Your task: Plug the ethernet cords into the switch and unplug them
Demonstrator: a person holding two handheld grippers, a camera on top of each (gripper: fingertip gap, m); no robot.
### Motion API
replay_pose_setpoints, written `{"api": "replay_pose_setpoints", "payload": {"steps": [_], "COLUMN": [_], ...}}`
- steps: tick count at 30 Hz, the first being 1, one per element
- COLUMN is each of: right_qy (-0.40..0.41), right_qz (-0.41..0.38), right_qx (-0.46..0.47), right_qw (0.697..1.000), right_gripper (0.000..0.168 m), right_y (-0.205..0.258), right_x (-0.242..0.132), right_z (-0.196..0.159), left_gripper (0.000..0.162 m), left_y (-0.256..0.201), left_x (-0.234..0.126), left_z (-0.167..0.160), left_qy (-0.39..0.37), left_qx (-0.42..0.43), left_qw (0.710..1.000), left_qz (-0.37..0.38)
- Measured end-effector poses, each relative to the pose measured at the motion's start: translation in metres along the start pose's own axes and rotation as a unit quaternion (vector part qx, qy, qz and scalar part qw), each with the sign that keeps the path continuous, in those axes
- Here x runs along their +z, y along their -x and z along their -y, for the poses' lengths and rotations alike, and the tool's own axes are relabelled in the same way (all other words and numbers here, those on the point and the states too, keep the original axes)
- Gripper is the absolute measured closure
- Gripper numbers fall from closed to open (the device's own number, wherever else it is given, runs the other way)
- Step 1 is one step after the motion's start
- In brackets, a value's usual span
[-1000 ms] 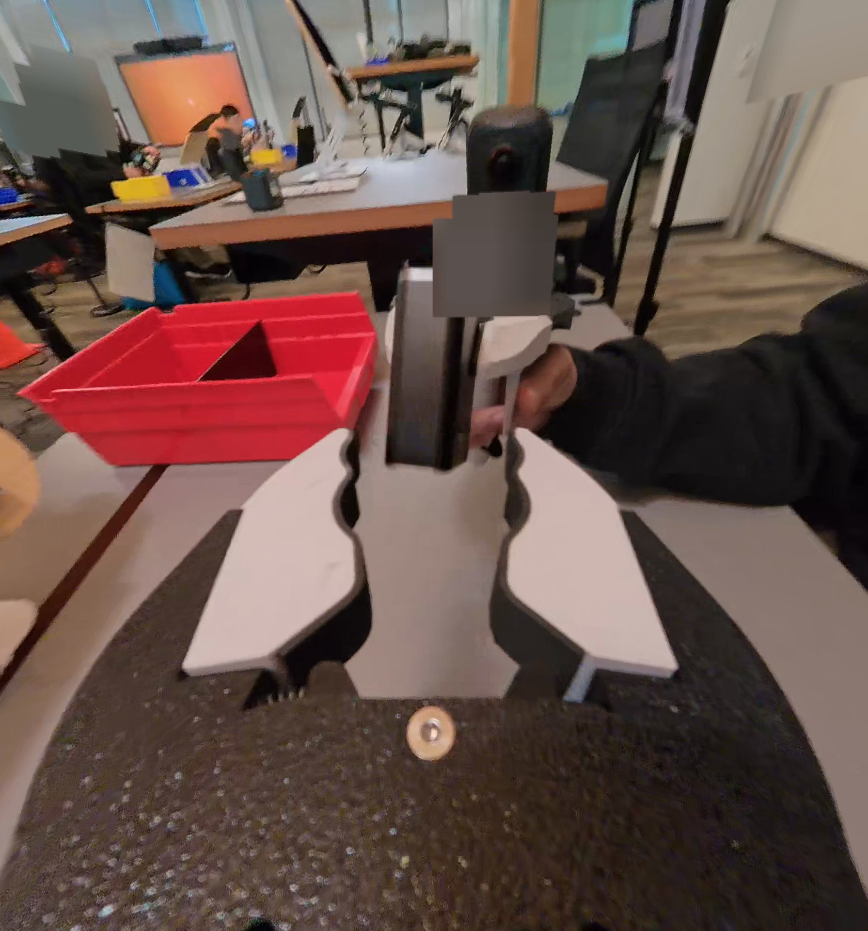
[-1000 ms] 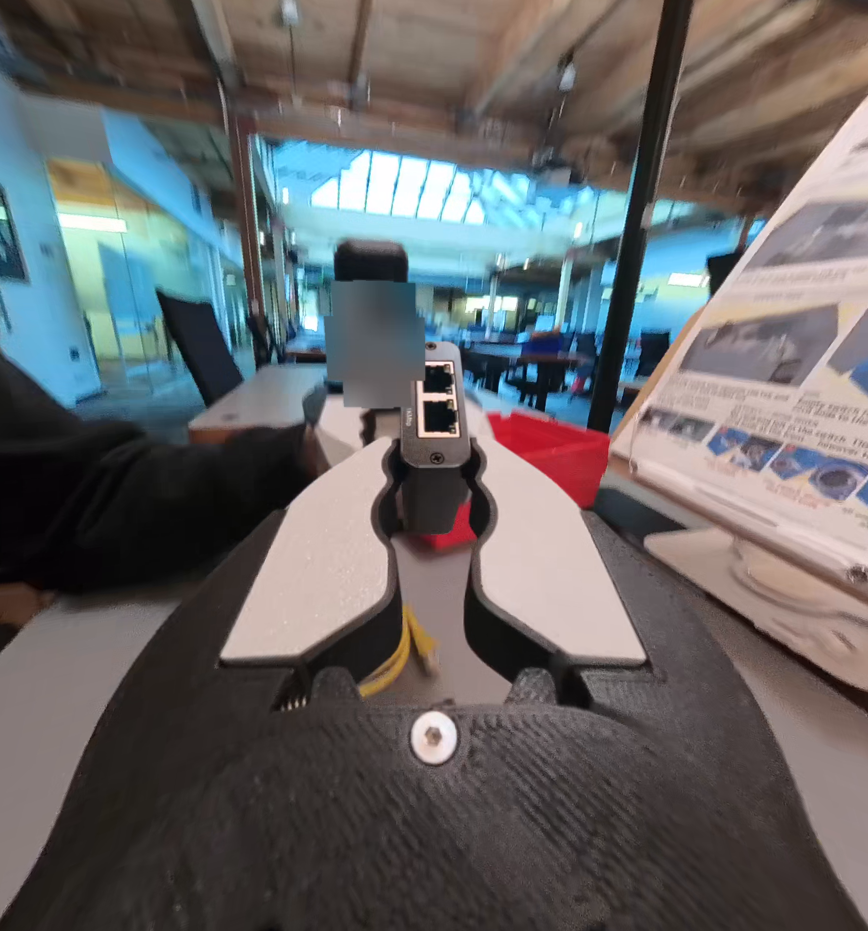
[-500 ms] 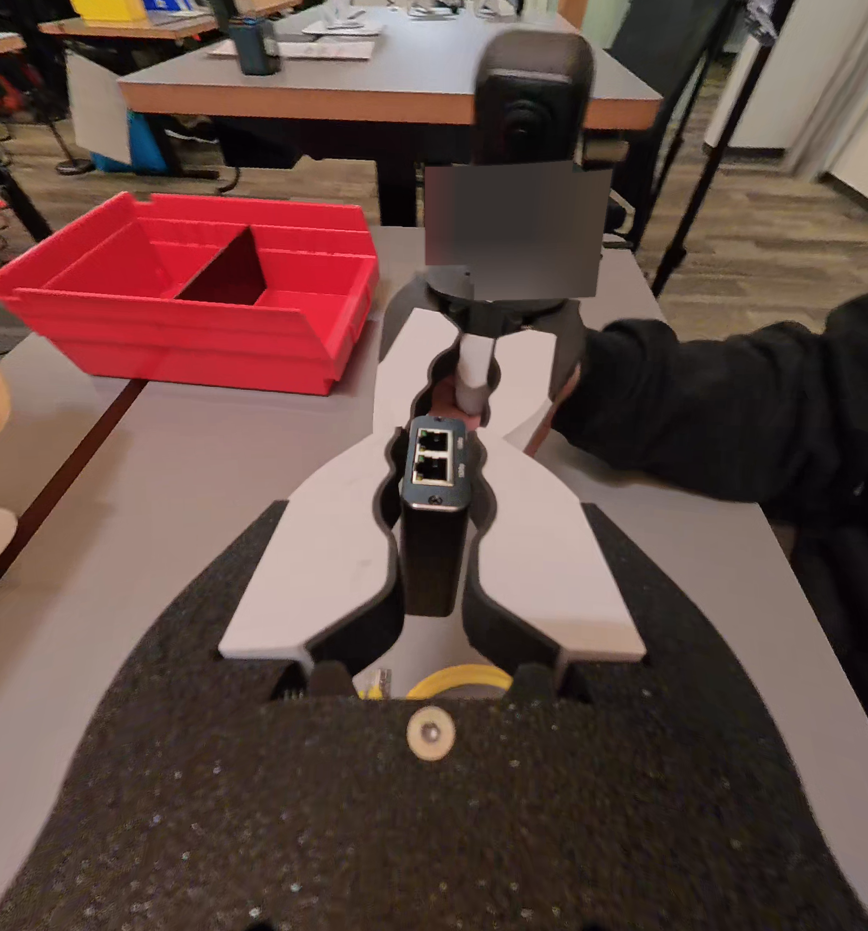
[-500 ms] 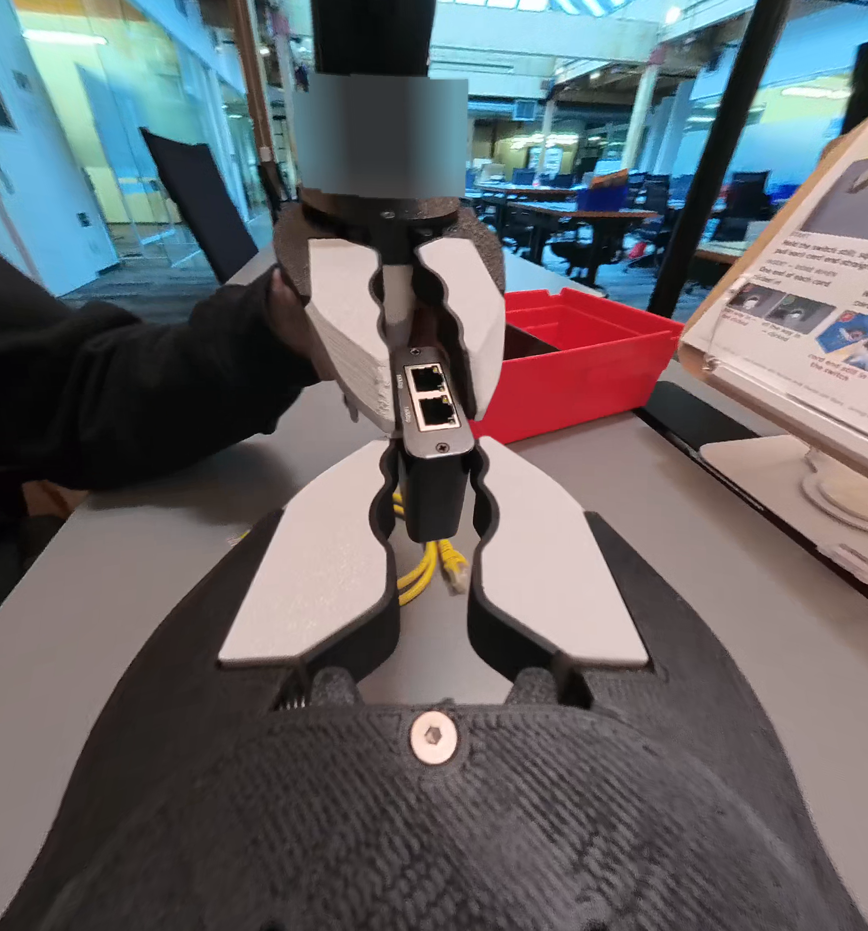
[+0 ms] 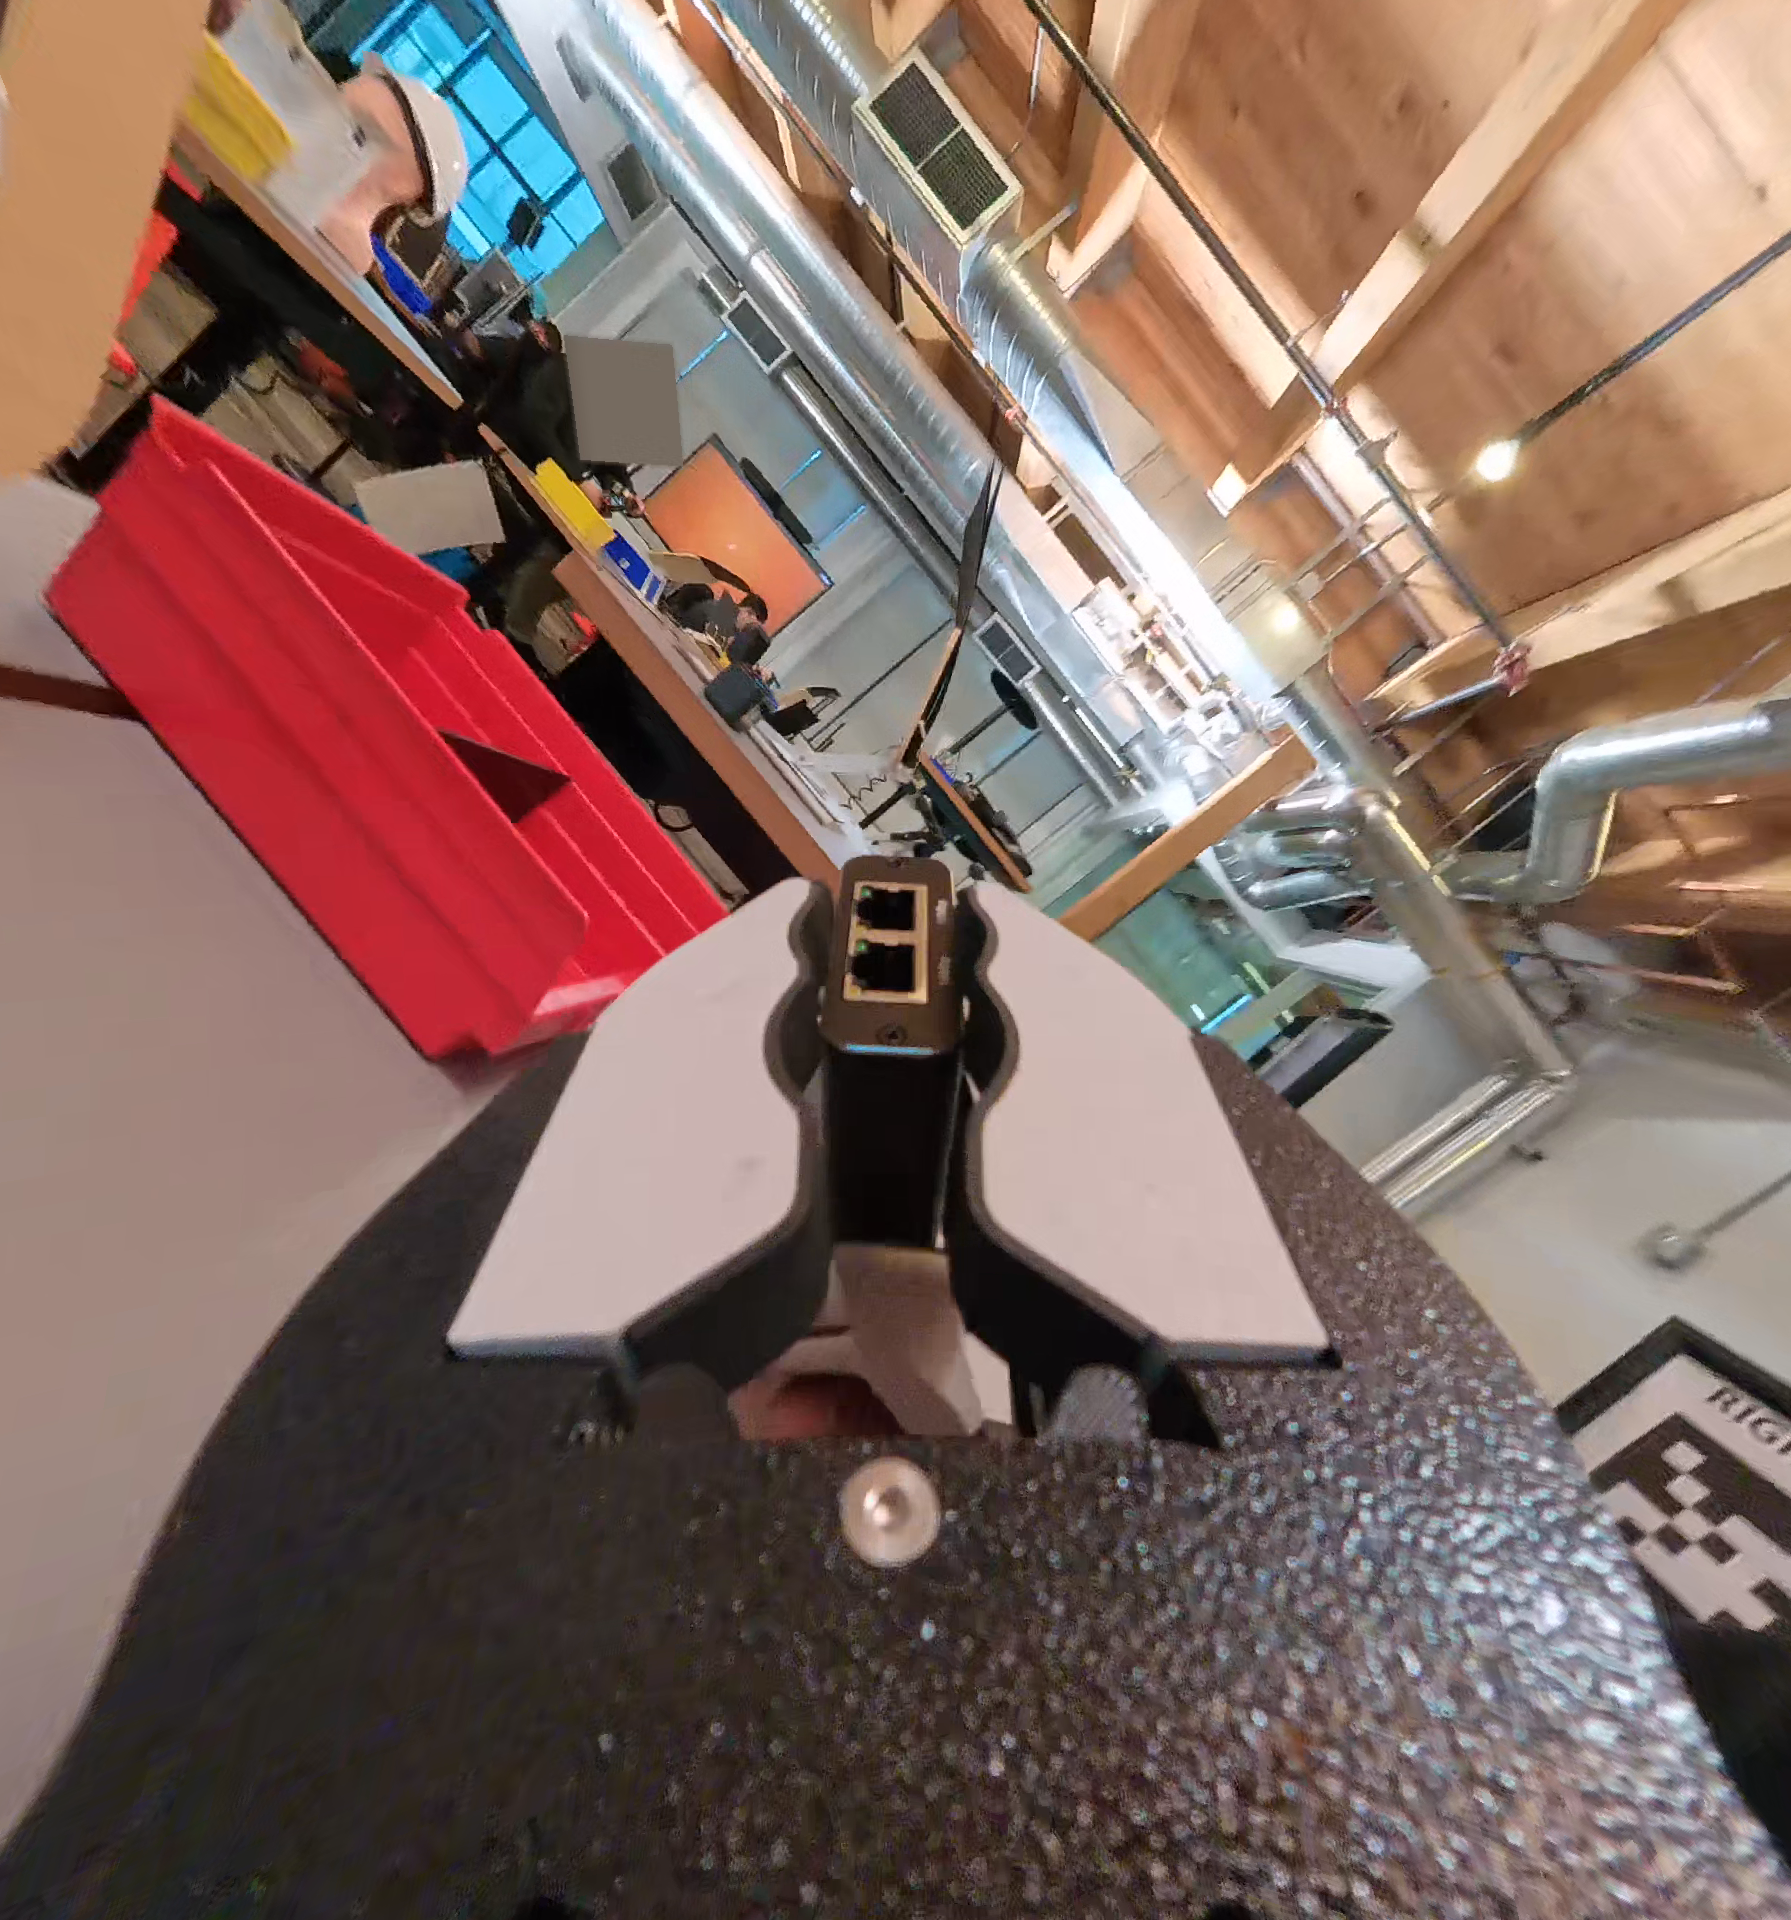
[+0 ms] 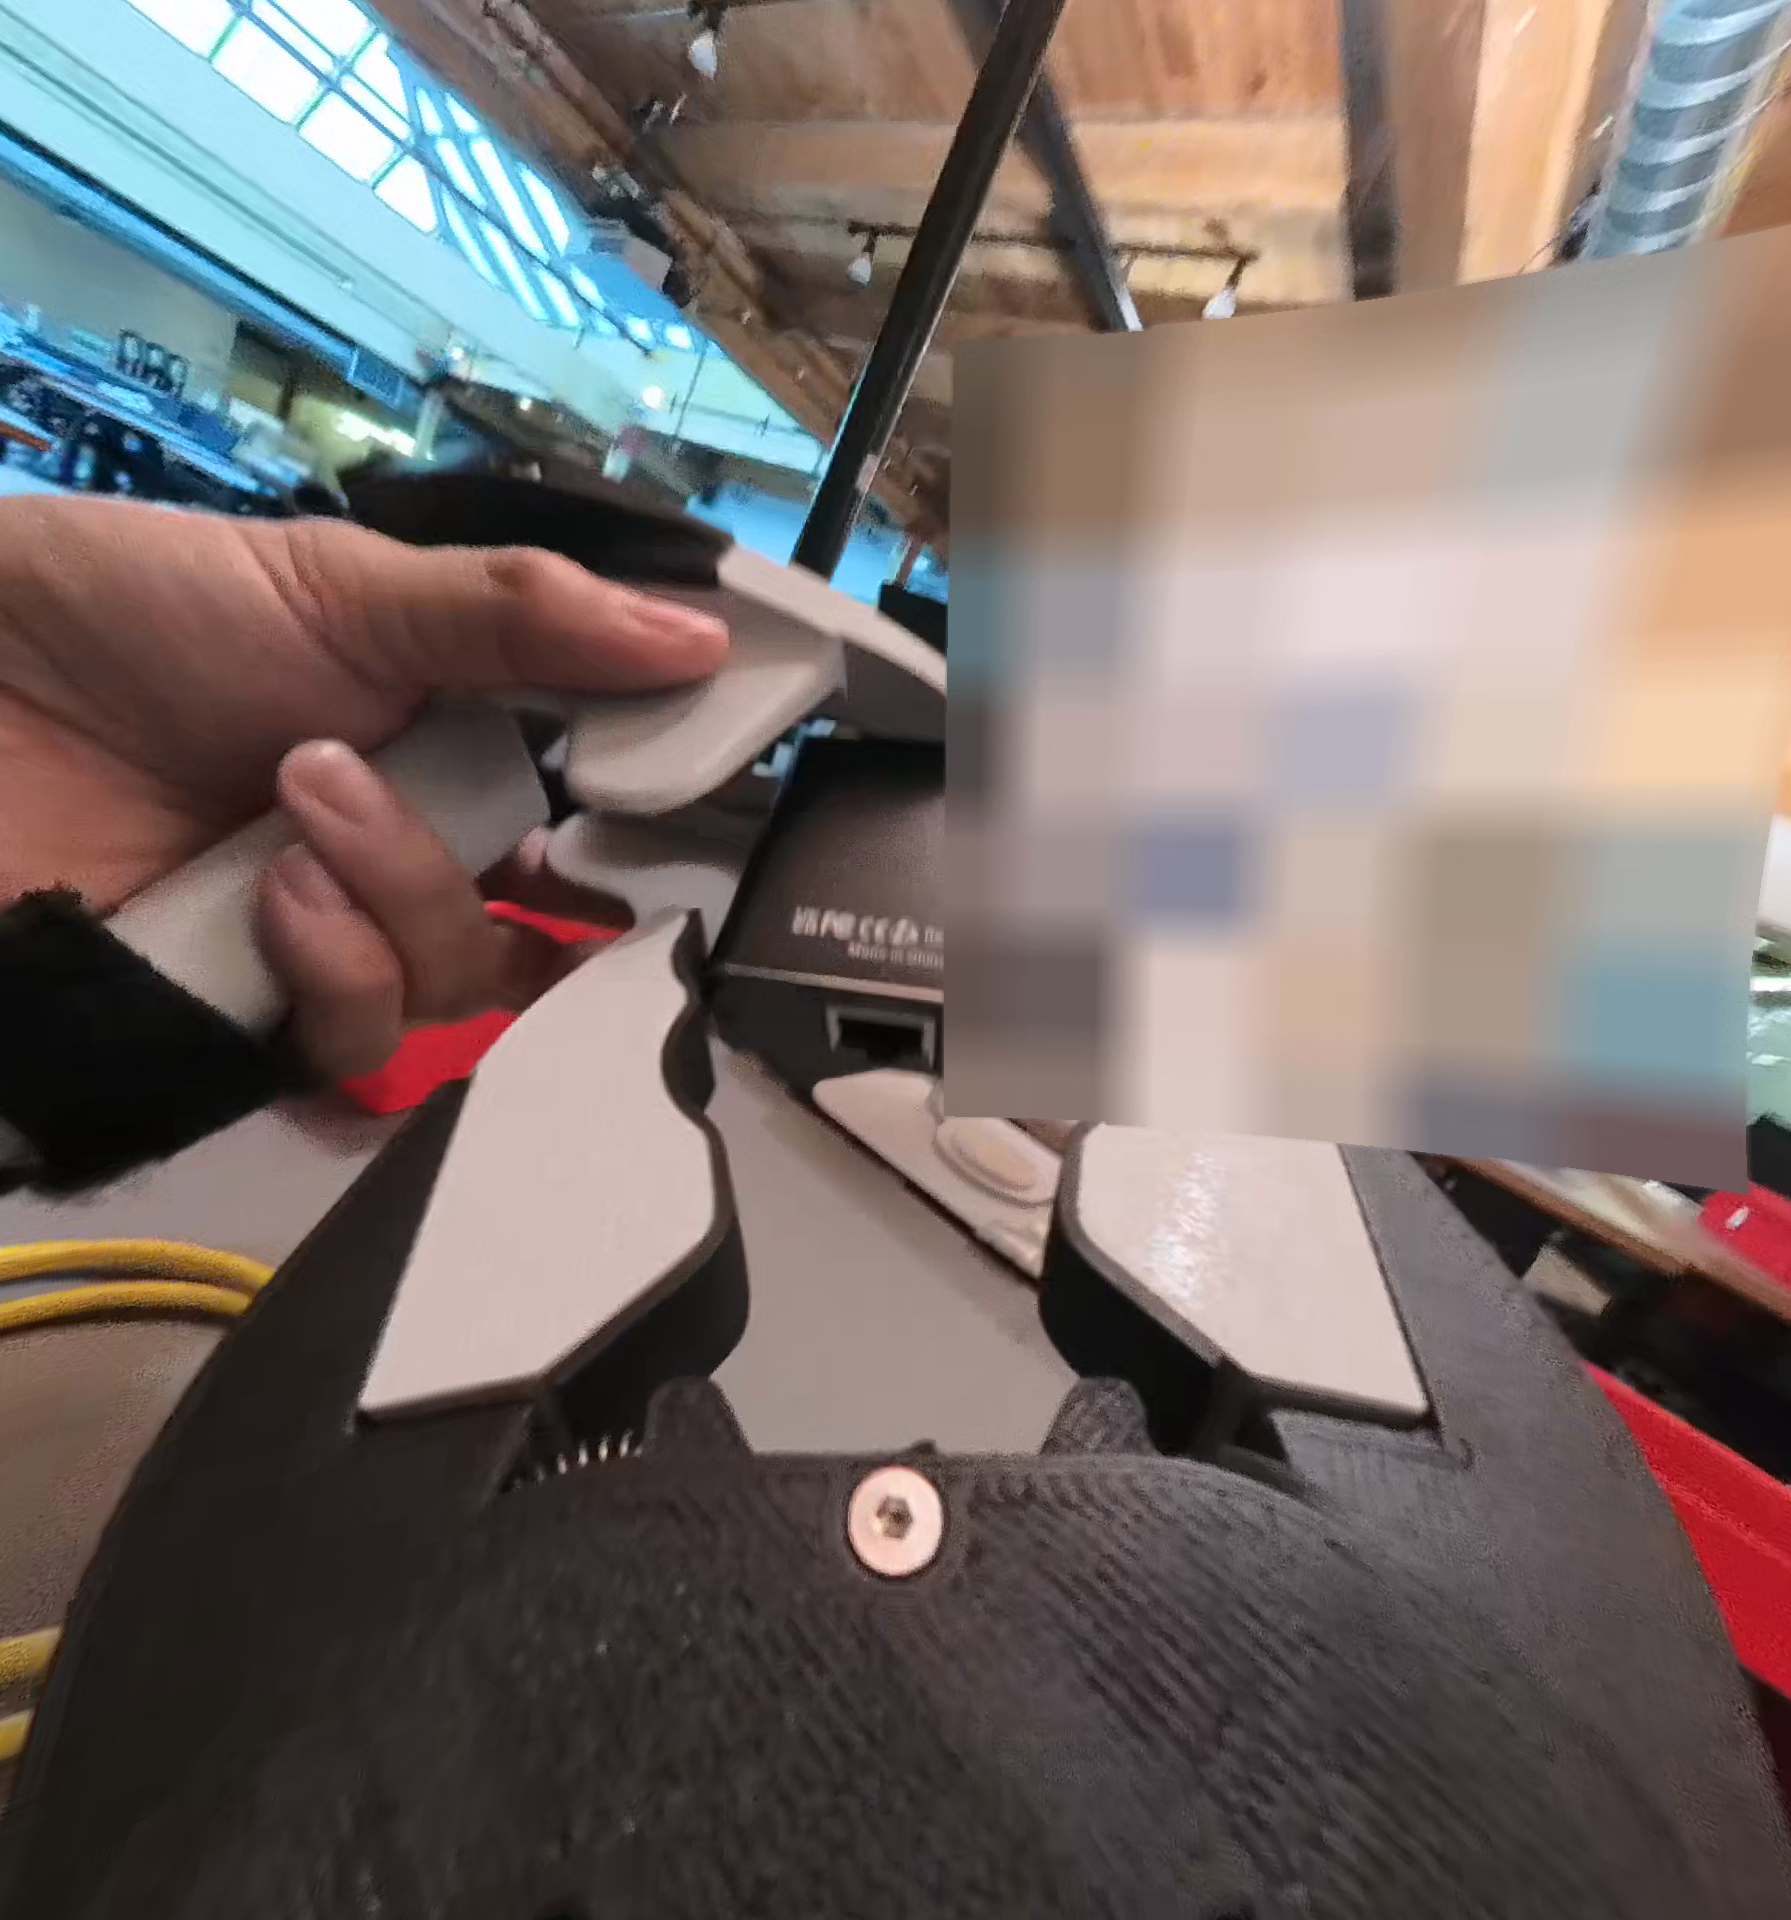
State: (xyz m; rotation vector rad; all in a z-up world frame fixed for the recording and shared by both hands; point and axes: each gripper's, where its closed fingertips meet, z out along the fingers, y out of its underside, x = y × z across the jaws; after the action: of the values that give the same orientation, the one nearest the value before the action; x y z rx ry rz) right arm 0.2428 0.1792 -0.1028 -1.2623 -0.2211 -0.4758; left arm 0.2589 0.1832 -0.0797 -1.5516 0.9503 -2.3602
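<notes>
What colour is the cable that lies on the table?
Yellow. The cable shows only in the right wrist view, at the left edge.

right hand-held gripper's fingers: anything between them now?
No. Right wrist view shows only bare table between its fingers; the switch sits beyond the tips, in the left hand-held gripper.

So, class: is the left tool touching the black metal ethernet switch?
Touching. In the left wrist view the left tool is clamped on the black metal ethernet switch, both grey fingers pressed against its sides with no gap.

Black switch (image 5: 886, 1029) clamped upright, two ports empty, yellow cords (image 6: 70, 1288) seemingly on table
</notes>
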Motion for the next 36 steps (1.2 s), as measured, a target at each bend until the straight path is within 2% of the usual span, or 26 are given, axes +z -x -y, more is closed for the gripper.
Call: {"api": "replay_pose_setpoints", "payload": {"steps": [1, 3, 6, 7, 9, 11, 16, 18, 21, 26, 31, 36], "right_qy": [-0.018, -0.028, -0.032, -0.04, -0.055, -0.053, 0.015, 0.032, 0.059, 0.1, 0.061, 0.051], "right_qz": [-0.004, 0.014, 0.074, 0.089, 0.123, 0.137, 0.213, 0.218, 0.212, 0.172, 0.148, 0.114], "right_qx": [-0.006, 0.012, 0.09, 0.119, 0.164, 0.19, 0.149, 0.13, 0.118, 0.081, 0.132, 0.112], "right_qw": [1.0, 0.999, 0.993, 0.988, 0.977, 0.971, 0.965, 0.967, 0.968, 0.977, 0.978, 0.986], "right_gripper": [0.104, 0.104, 0.104, 0.104, 0.104, 0.104, 0.104, 0.104, 0.104, 0.104, 0.104, 0.103], "right_y": [-0.001, -0.002, -0.003, -0.005, -0.006, -0.01, 0.015, 0.024, 0.024, 0.023, 0.015, 0.011], "right_x": [-0.003, -0.006, -0.008, -0.01, -0.013, -0.015, -0.015, -0.012, -0.011, -0.004, -0.002, 0.0], "right_z": [0.006, 0.01, 0.013, 0.016, 0.02, 0.018, 0.004, 0.0, -0.009, -0.023, -0.014, -0.012], "left_gripper": [0.14, 0.139, 0.137, 0.134, 0.119, 0.119, 0.116, 0.131, 0.133, 0.137, 0.138, 0.138], "left_y": [0.0, 0.001, 0.002, 0.001, 0.004, 0.006, 0.009, 0.017, 0.025, 0.031, 0.026, 0.025], "left_x": [0.002, 0.003, 0.002, 0.001, -0.002, -0.006, -0.007, -0.005, -0.003, 0.0, 0.004, 0.006], "left_z": [-0.003, -0.006, -0.007, -0.006, -0.005, -0.007, -0.029, -0.036, -0.036, -0.025, -0.019, -0.018], "left_qy": [-0.003, -0.004, 0.034, 0.048, 0.083, 0.116, 0.19, 0.196, 0.187, 0.127, 0.084, 0.055], "left_qx": [-0.014, -0.033, 0.0, 0.012, 0.026, 0.03, 0.009, 0.004, -0.018, -0.048, -0.115, -0.141], "left_qw": [1.0, 0.999, 0.999, 0.998, 0.996, 0.993, 0.981, 0.98, 0.982, 0.99, 0.988, 0.987], "left_qz": [-0.004, -0.01, -0.017, -0.023, -0.017, -0.016, -0.038, -0.03, -0.033, -0.032, -0.064, -0.06]}}
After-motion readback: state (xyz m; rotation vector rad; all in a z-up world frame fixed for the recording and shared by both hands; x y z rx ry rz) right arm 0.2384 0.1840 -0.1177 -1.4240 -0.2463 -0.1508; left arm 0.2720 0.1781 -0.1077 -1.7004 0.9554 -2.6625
